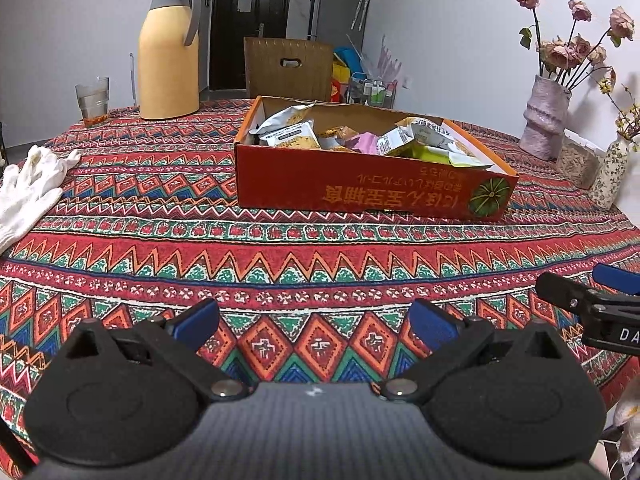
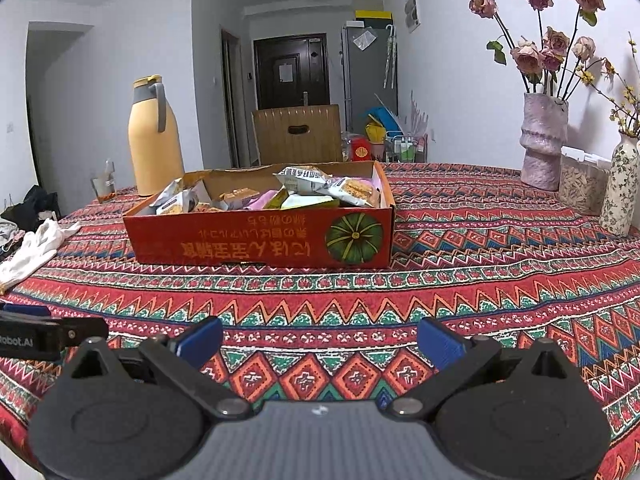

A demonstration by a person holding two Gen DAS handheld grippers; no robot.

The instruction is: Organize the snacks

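Observation:
An orange cardboard box (image 1: 360, 188) (image 2: 260, 240) with a green pumpkin print sits mid-table, holding several snack packets (image 1: 294, 136) (image 2: 312, 186) in white, pink and green wrappers. My left gripper (image 1: 314, 326) hovers open over the patterned cloth, well short of the box, with nothing between its blue pads. My right gripper (image 2: 320, 342) is likewise open and empty, near the table's front. Each gripper shows at the edge of the other's view: the right one (image 1: 592, 300), the left one (image 2: 52, 336).
A yellow thermos jug (image 1: 170, 56) (image 2: 154, 140) and a glass (image 1: 93, 100) stand at the back left. White gloves (image 1: 32, 188) (image 2: 36, 248) lie at the left edge. Flower vases (image 1: 546, 120) (image 2: 544, 144) and a seed container (image 2: 580, 190) stand at the right. A wooden chair (image 1: 290, 68) is behind the table.

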